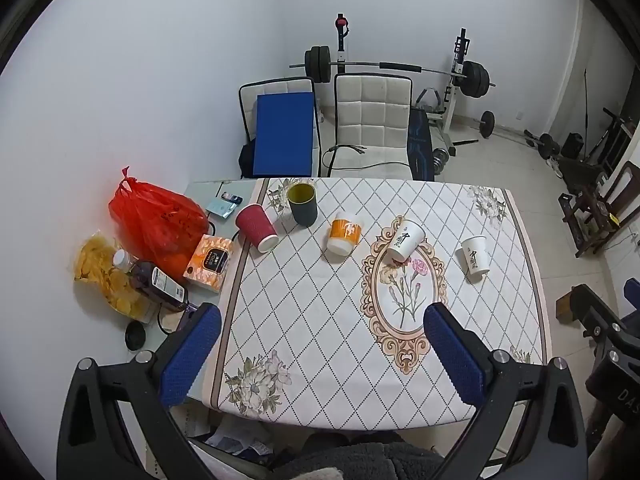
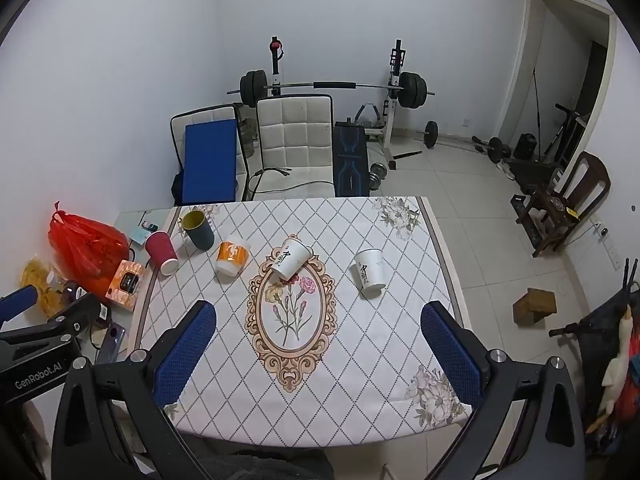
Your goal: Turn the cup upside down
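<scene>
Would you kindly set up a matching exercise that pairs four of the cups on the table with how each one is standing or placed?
Things:
1. dark green cup
2. red cup
3. orange cup
4. middle white cup

States:
A. tilted, at the top edge of the flower oval
B. mouth up, yellow inside showing
C. mouth down, nearest the red bag
D. mouth down, between the dark green cup and a white cup

Pairs: 1-B, 2-C, 3-D, 4-A

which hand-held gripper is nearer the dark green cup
Left. The left hand-held gripper sits nearly straight in front of the dark green cup; the right hand-held gripper is further right, toward the table's center.
</scene>
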Available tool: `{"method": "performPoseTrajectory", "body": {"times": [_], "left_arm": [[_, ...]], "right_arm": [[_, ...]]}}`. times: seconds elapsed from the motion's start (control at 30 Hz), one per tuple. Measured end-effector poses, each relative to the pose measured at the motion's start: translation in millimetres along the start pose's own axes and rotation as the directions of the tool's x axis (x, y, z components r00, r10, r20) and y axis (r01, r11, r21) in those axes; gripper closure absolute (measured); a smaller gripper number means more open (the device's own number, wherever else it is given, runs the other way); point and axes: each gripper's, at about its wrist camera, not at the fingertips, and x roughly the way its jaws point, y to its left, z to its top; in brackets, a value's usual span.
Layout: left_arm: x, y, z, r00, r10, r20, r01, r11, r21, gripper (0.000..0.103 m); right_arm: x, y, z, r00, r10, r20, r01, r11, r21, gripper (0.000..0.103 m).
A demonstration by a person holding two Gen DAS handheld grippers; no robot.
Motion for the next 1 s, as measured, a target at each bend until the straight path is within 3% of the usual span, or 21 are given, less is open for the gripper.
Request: {"method": "performPoseTrajectory", "body": {"times": [1.0], "left_arm": [[-4.1,-4.6,3.9,1.000,-0.013,-0.009,0.013,1.000,-0.004,0.000]], "right_arm": [[-1.8,3.9,1.9,1.000,-0.003,0.003,0.003,1.000,0.001,0.000]]}}
